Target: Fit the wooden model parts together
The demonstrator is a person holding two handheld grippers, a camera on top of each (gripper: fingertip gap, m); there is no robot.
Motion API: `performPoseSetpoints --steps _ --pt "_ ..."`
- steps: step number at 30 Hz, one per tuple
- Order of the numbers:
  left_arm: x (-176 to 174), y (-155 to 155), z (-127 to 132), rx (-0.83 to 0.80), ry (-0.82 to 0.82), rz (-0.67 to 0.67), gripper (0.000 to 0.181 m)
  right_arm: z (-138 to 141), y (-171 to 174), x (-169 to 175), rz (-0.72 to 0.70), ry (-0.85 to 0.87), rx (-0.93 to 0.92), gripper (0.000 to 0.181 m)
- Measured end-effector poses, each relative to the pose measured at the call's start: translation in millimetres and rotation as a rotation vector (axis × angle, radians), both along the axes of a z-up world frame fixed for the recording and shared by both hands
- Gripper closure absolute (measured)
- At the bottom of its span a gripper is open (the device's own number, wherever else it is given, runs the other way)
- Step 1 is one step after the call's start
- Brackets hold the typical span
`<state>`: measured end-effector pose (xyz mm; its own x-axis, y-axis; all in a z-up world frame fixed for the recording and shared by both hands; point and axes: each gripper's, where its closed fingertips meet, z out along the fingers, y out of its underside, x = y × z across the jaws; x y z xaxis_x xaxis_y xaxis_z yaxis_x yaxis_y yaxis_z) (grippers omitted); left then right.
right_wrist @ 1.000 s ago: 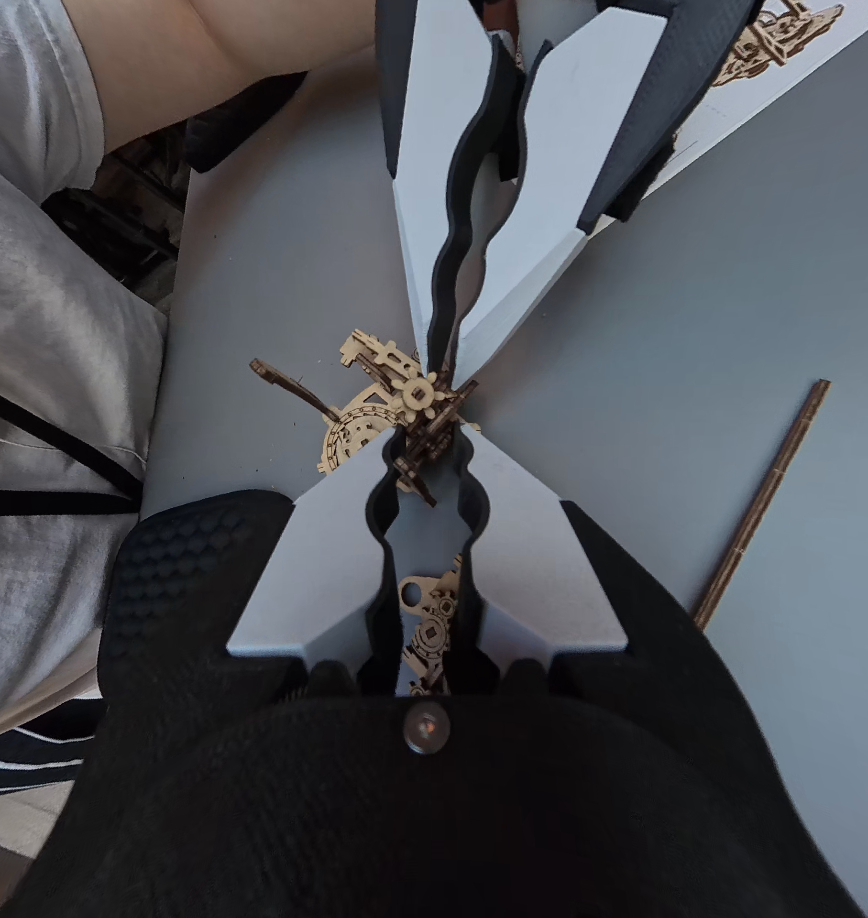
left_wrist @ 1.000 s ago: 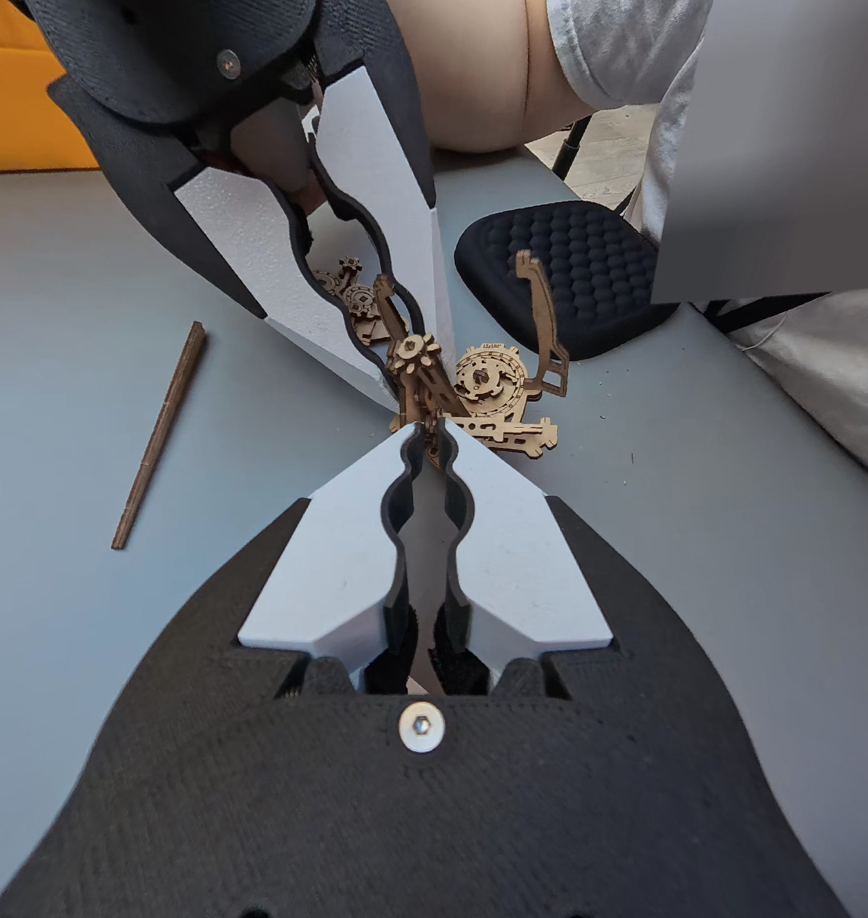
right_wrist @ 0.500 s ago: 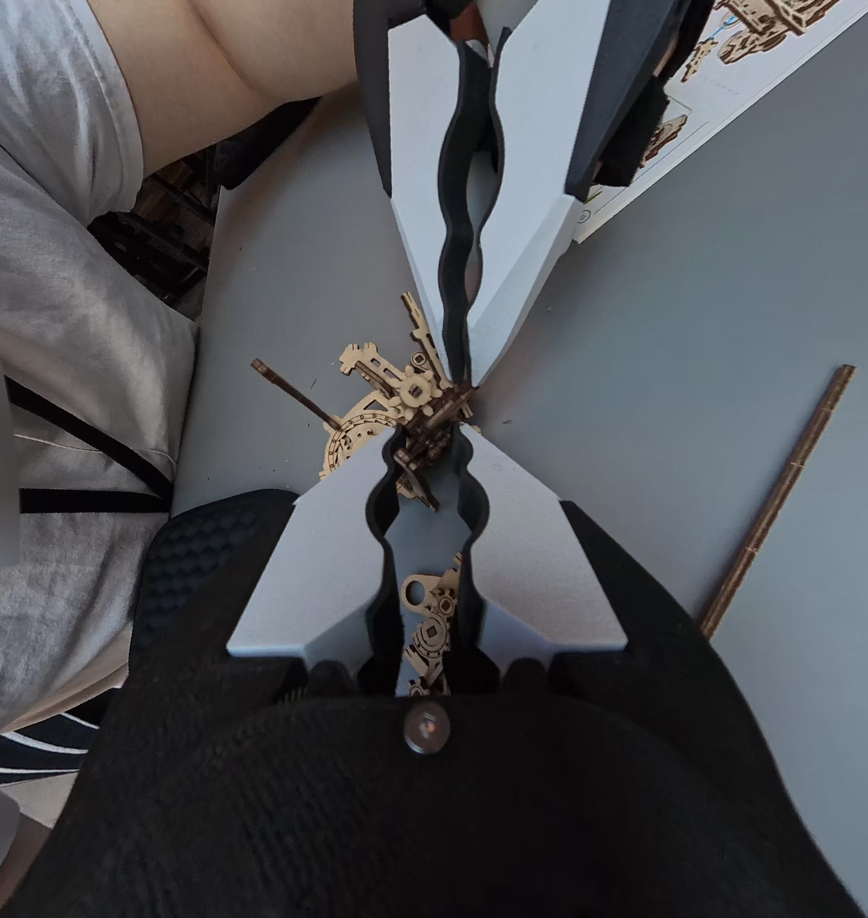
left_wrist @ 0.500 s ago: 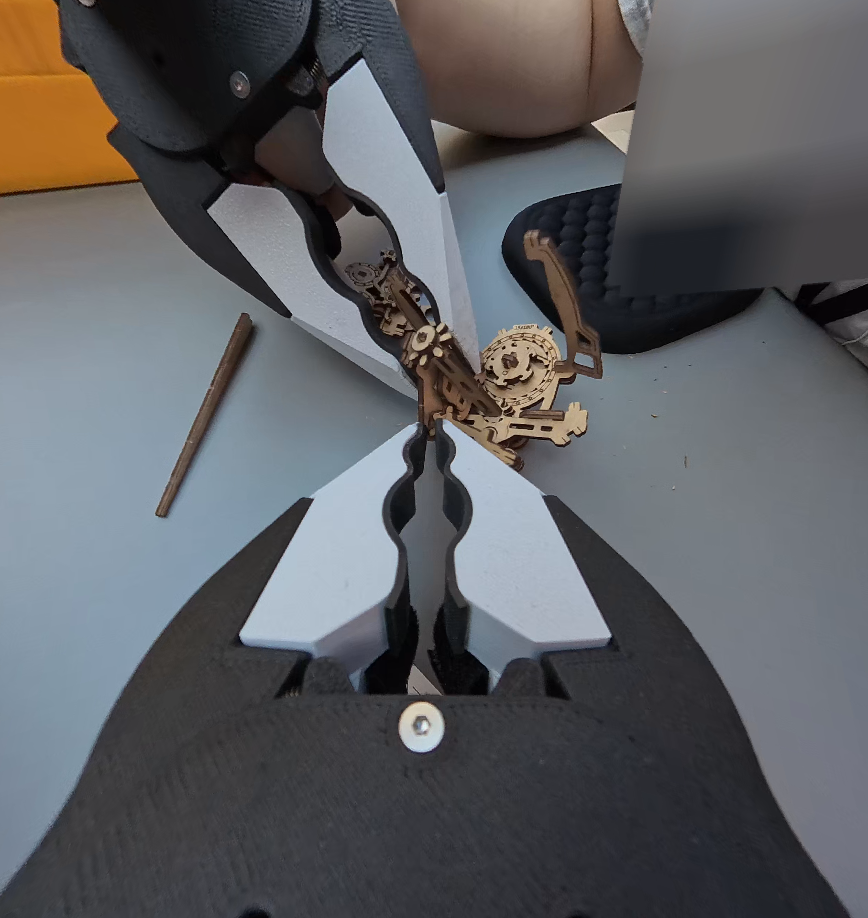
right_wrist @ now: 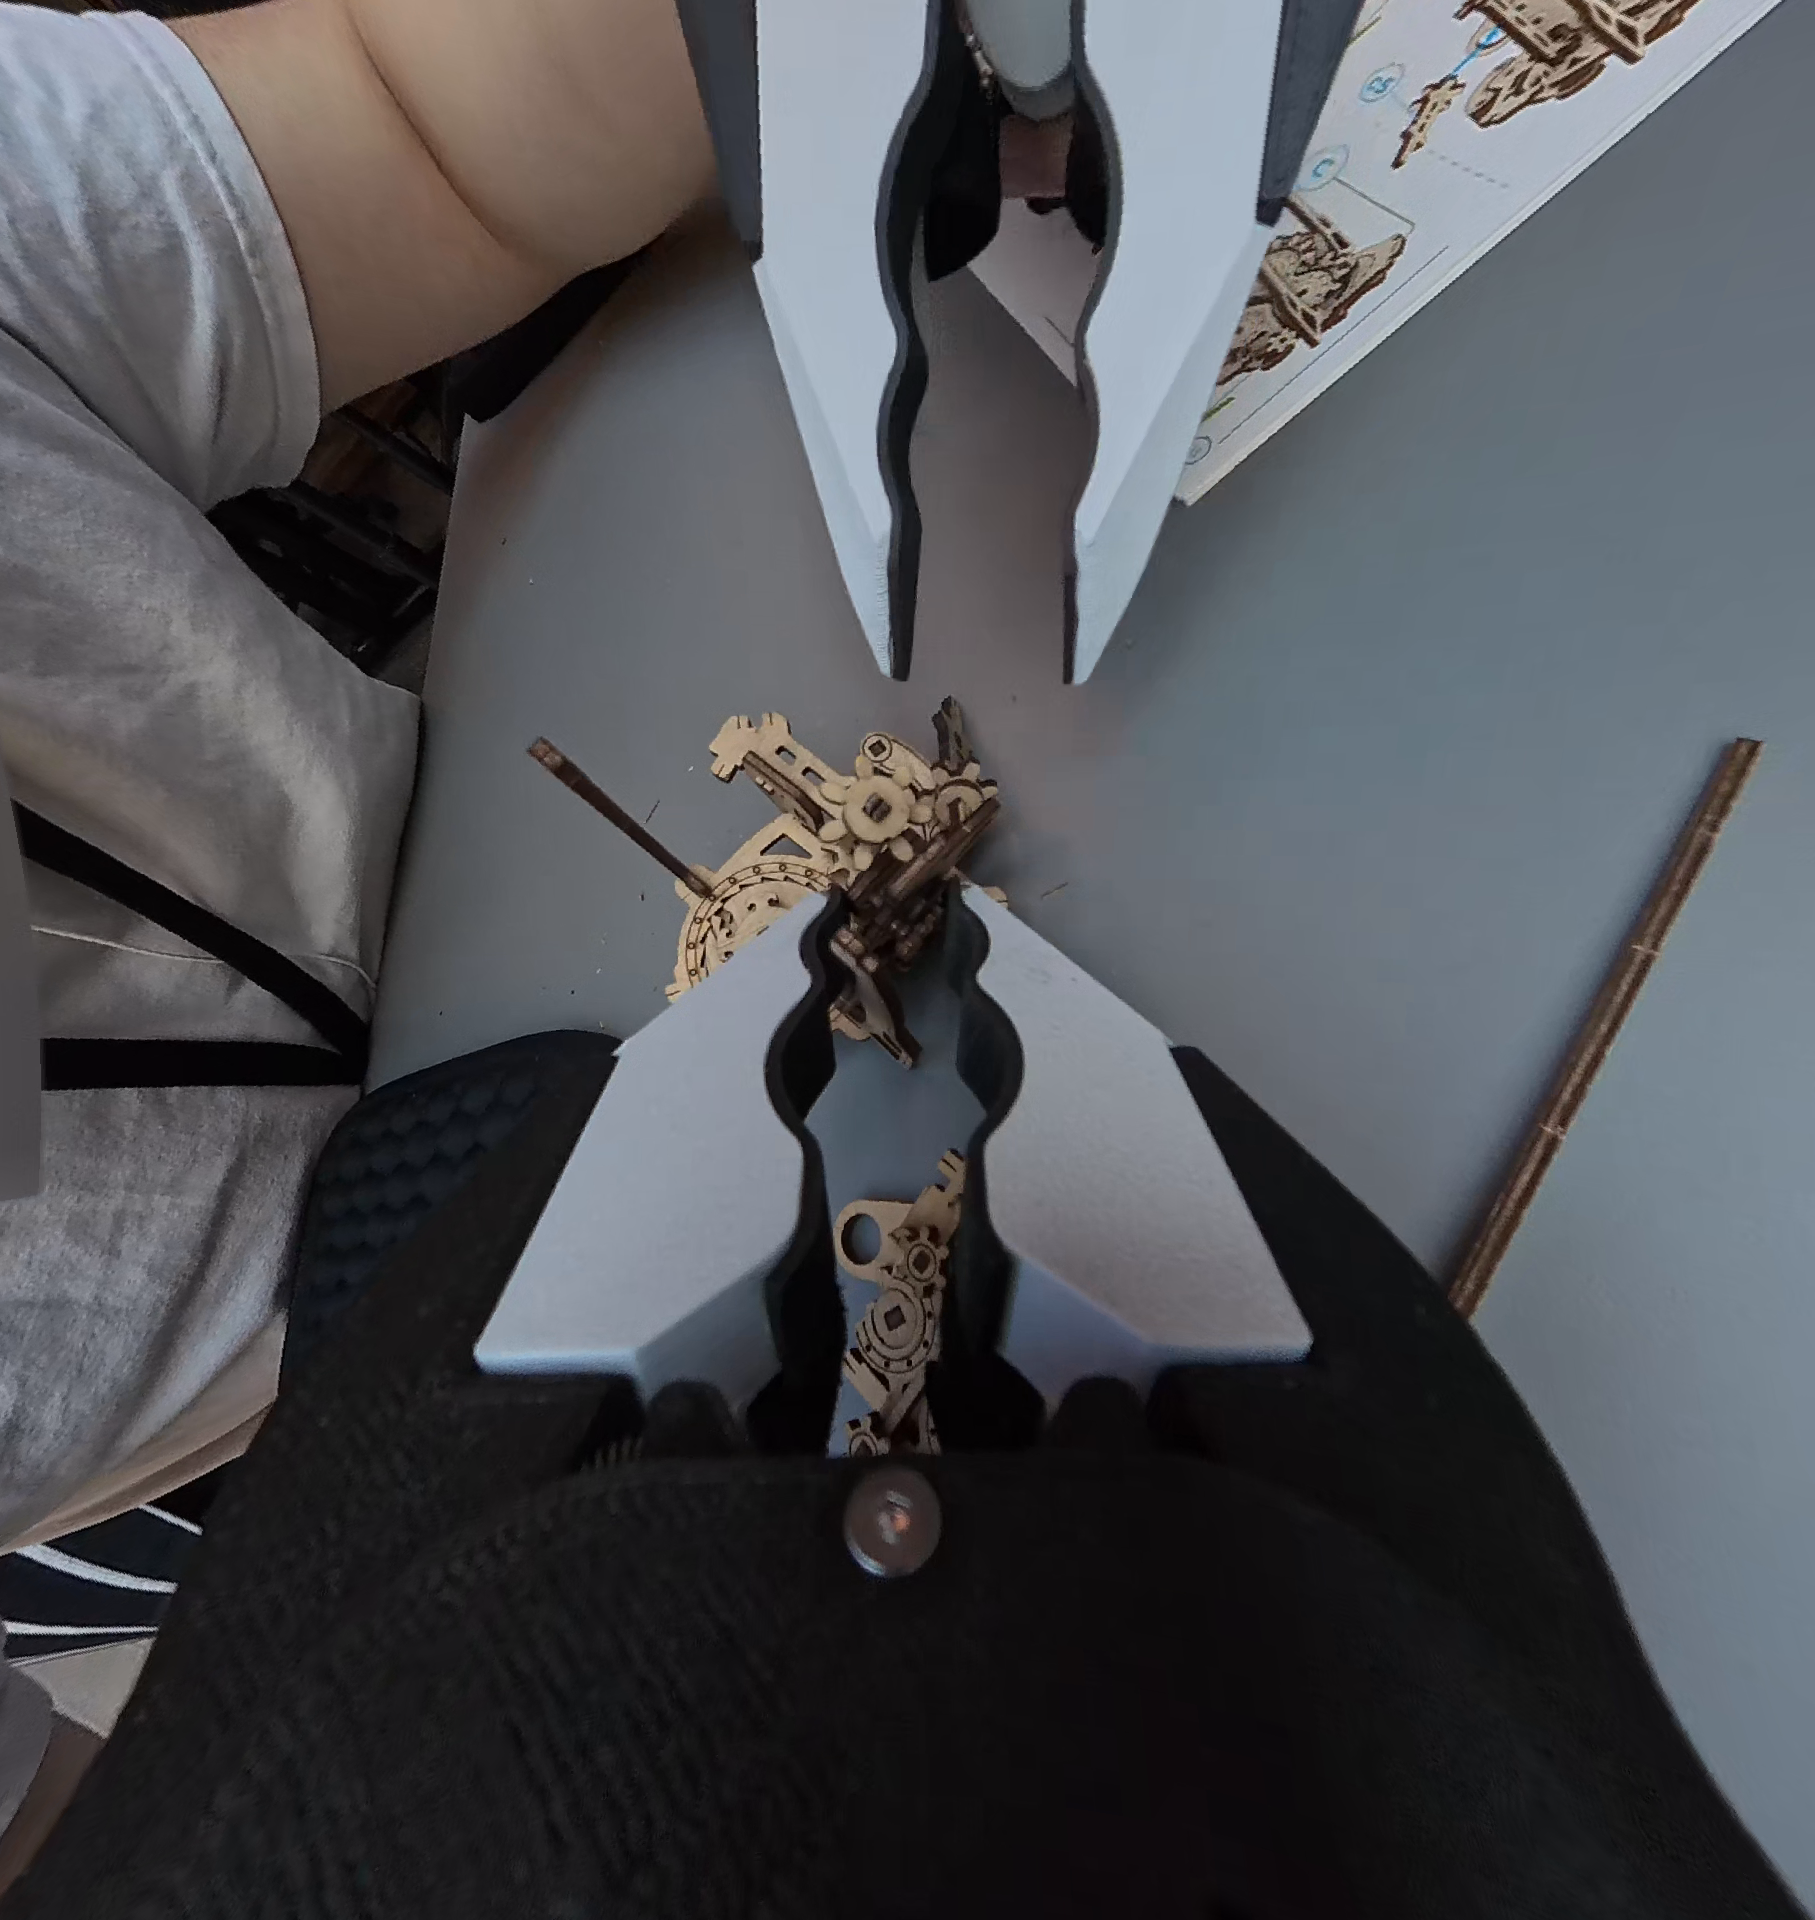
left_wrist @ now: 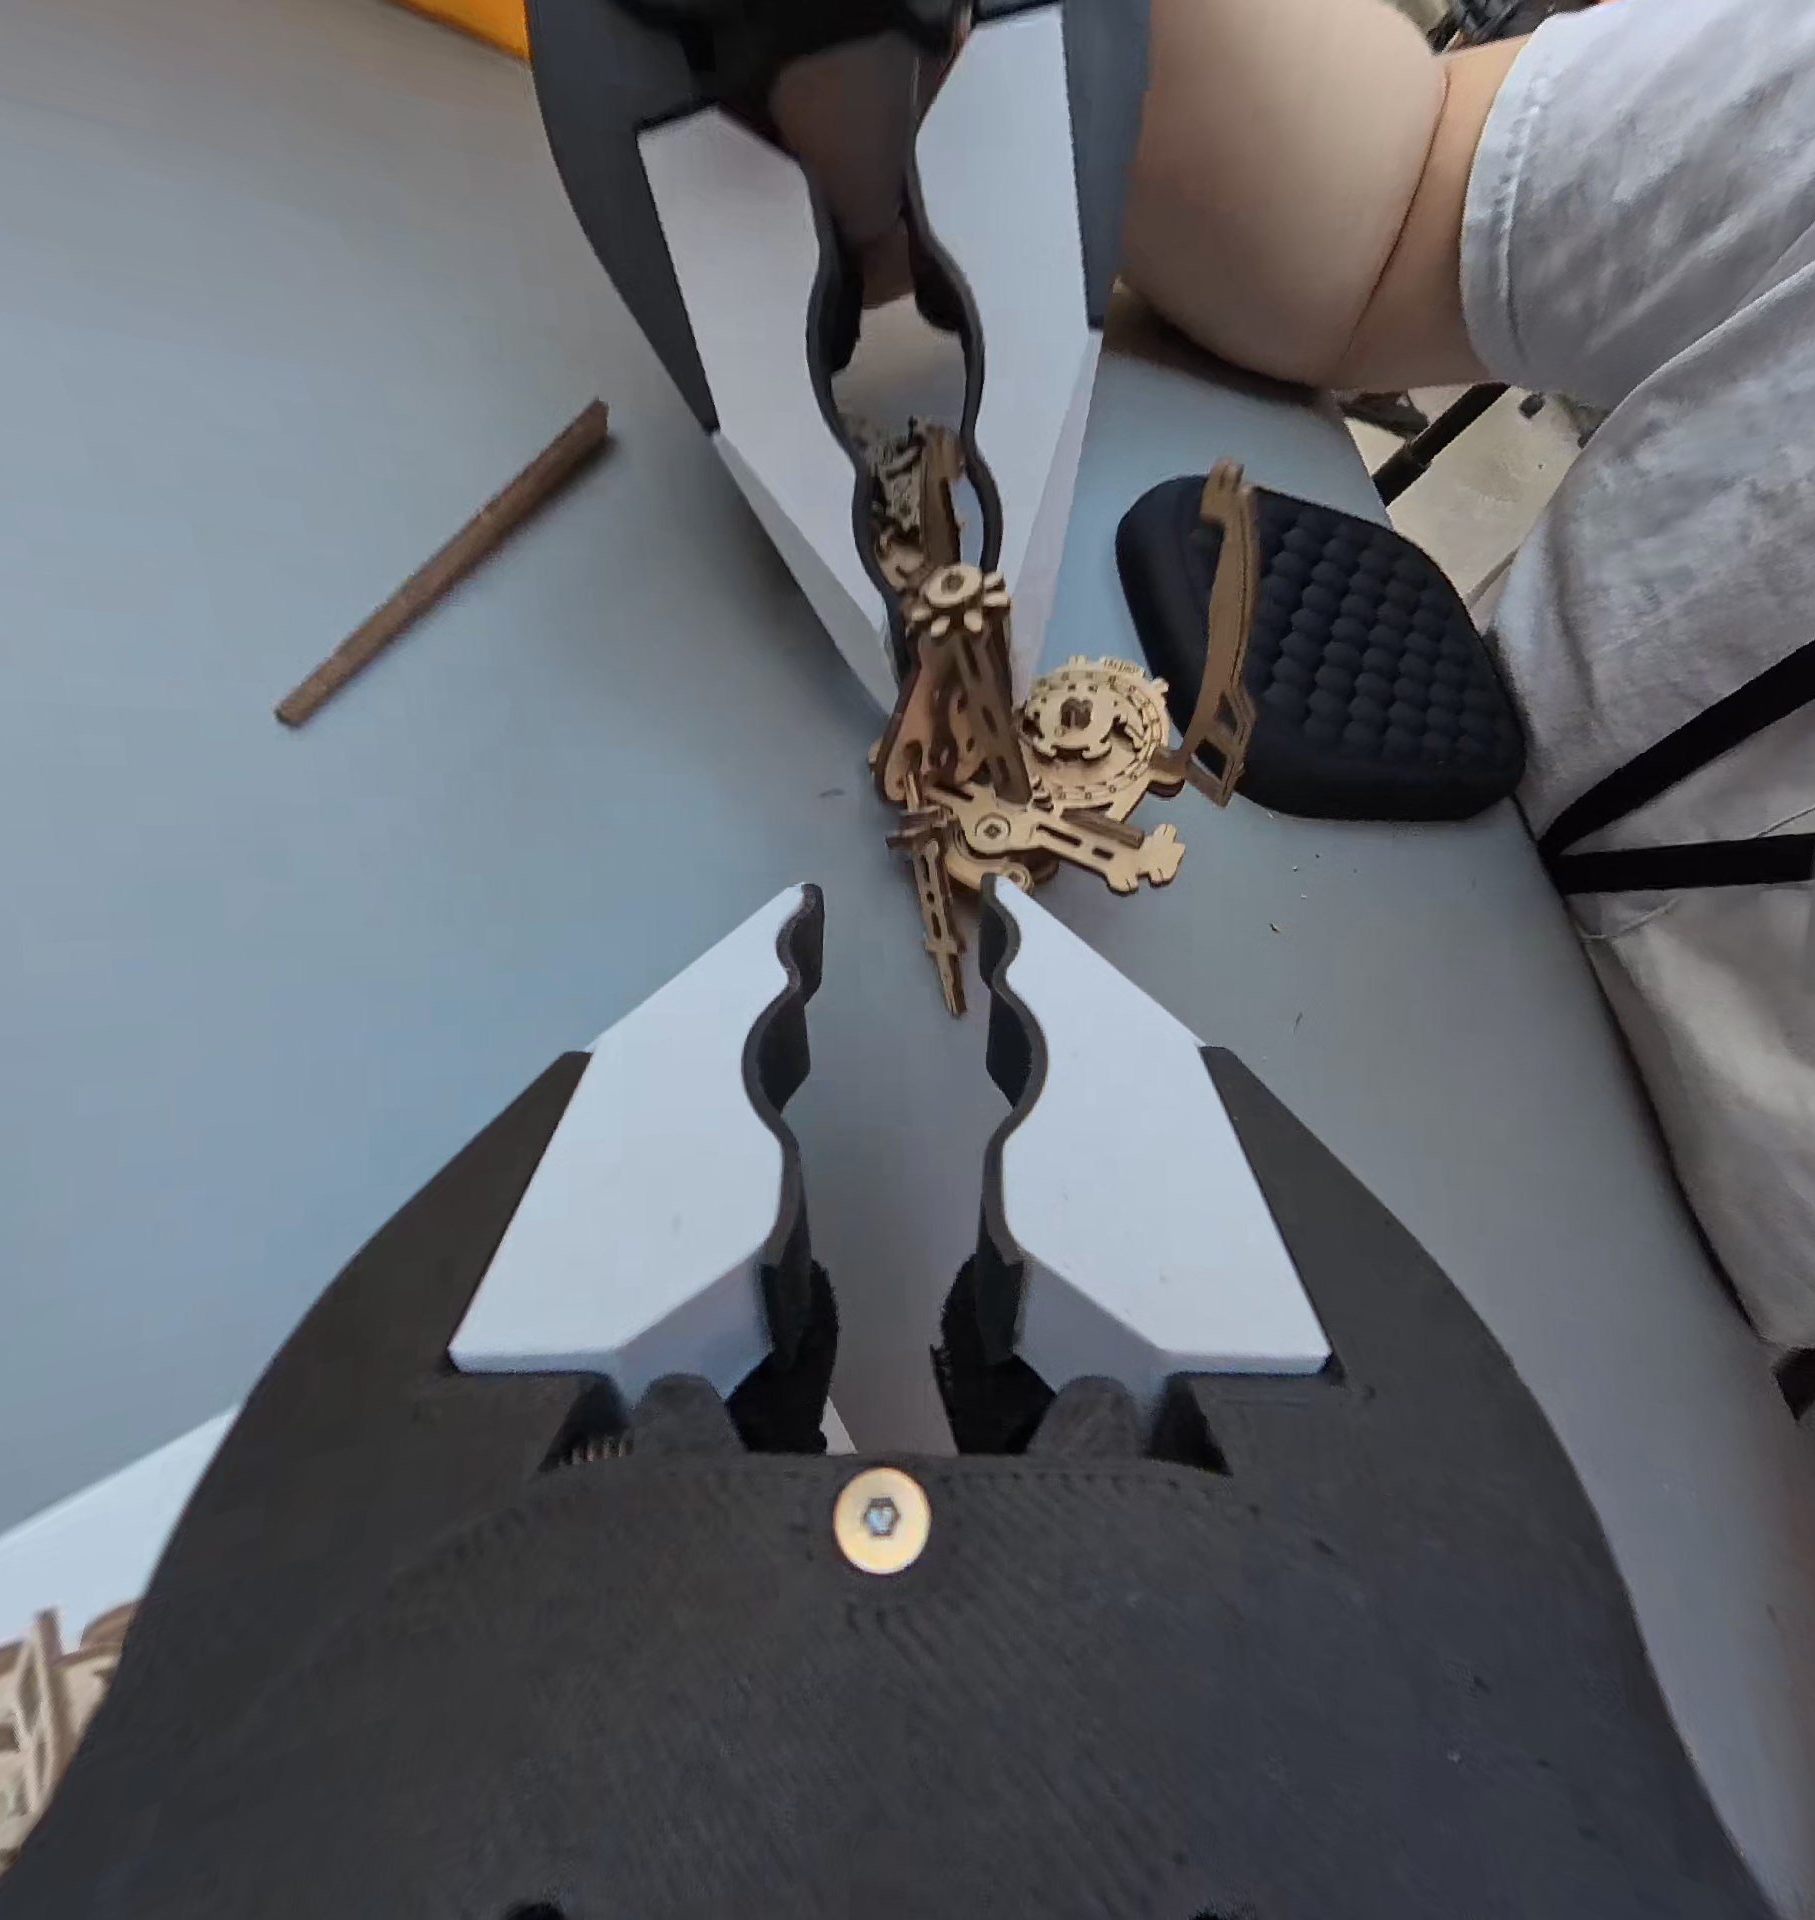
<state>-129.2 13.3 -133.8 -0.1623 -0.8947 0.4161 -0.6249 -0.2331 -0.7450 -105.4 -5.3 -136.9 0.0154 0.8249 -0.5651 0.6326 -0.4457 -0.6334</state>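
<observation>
The wooden model (left_wrist: 996,821), a light-brown cluster of gears, arms and a round dial, rests on the grey table (left_wrist: 259,831). My right gripper (left_wrist: 950,644) comes down from above and is shut on the model's upright gear-topped part. In the right wrist view its tips (right_wrist: 895,902) clamp the dark slotted part of the model (right_wrist: 872,805). My left gripper (left_wrist: 898,899) is open and empty, just short of the model, with a thin wooden arm pointing between its tips. It also shows in the right wrist view (right_wrist: 986,670), open, a little beyond the model.
A loose wooden stick (left_wrist: 446,566) lies on the table, also in the right wrist view (right_wrist: 1609,1029). A black dimpled pad (left_wrist: 1329,644) sits at the table edge by the person's arm. An instruction sheet (right_wrist: 1350,208) lies beyond. Another wooden part (right_wrist: 903,1309) lies under my right gripper. Left tips to right tips: about 4 centimetres.
My left gripper has opened, let go of the model and drawn back from it. The right gripper still holds the model, which now sits lower on the table.
</observation>
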Motion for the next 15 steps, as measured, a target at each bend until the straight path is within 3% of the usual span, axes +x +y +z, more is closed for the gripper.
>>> performPoseSetpoints --steps 3,9,12,15 --pt "-12.8 -10.1 -17.0 0.003 0.093 -0.006 0.151 0.0 0.1 -0.1 0.002 -0.006 0.005 0.164" --pt "-11.9 -17.5 -21.9 0.126 0.095 0.023 0.157 -0.1 0.2 0.2 -0.002 -0.011 0.008 0.164" --pt "-10.3 -20.0 -23.5 0.198 0.132 0.080 0.155 -0.1 0.4 0.4 -0.003 -0.012 0.010 0.164" --pt "-9.5 -16.8 -26.2 0.301 0.153 0.197 0.165 -0.1 0.5 0.5 -0.002 -0.013 0.013 0.164"
